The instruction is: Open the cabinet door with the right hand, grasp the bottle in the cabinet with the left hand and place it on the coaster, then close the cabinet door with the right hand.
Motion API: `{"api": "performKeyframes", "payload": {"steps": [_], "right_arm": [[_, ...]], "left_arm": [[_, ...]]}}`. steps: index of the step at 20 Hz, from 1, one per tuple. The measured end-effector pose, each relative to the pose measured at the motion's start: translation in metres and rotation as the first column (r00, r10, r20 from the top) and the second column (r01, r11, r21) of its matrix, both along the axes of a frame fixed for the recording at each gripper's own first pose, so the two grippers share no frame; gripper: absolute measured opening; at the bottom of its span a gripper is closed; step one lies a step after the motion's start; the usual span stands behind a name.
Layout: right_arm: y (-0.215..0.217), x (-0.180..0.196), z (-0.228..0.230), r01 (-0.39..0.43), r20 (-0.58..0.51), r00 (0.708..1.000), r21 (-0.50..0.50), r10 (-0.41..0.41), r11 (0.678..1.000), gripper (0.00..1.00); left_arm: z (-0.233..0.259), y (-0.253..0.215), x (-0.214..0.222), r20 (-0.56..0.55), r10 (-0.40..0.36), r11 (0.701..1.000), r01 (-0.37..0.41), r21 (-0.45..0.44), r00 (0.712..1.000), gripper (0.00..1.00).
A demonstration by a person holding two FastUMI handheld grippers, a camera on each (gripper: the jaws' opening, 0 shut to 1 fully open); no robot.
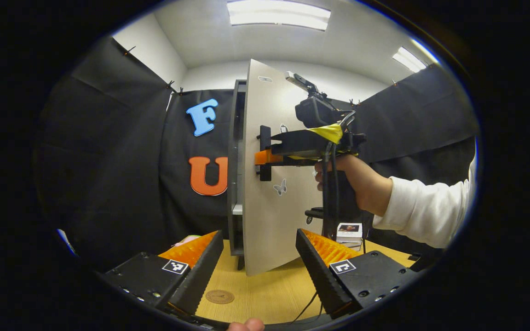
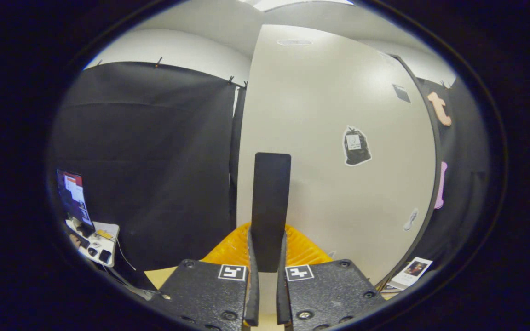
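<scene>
I am working in a lab booth: black cloth (image 1: 108, 161) at nine o'clock, ceiling lights (image 1: 279, 14) at twelve, a wooden table (image 1: 265, 294) at six, a monitor (image 2: 74, 195) beyond.

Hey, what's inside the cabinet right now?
Past the part-open door, held at its handle by the right claw, only a shelf edge shows. The door covers the rest, so no bottle is visible.
</scene>
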State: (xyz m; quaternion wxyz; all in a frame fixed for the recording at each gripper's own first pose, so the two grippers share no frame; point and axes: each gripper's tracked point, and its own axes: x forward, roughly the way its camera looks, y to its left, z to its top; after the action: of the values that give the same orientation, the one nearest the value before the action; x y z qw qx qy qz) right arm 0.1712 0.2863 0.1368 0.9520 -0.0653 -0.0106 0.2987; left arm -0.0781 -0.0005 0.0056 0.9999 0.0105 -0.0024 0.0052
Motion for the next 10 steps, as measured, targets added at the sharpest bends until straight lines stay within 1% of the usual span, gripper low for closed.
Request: {"api": "performKeyframes", "payload": {"steps": [5, 10], "right_arm": [[-0.031, -0.029, 0.000, 0.012, 0.008, 1.000, 0.026, -0.012, 1.000, 0.18], [-0.074, -0.053, 0.000, 0.061, 0.016, 0.998, 0.035, -0.061, 0.998, 0.18]], "left_arm": [[0.000, 0.002, 0.005, 0.001, 0.015, 1.000, -0.015, -0.005, 1.000, 0.95], [-0.004, -0.011, 0.013, -0.005, -0.025, 1.000, 0.025, -0.007, 1.000, 0.95]]}}
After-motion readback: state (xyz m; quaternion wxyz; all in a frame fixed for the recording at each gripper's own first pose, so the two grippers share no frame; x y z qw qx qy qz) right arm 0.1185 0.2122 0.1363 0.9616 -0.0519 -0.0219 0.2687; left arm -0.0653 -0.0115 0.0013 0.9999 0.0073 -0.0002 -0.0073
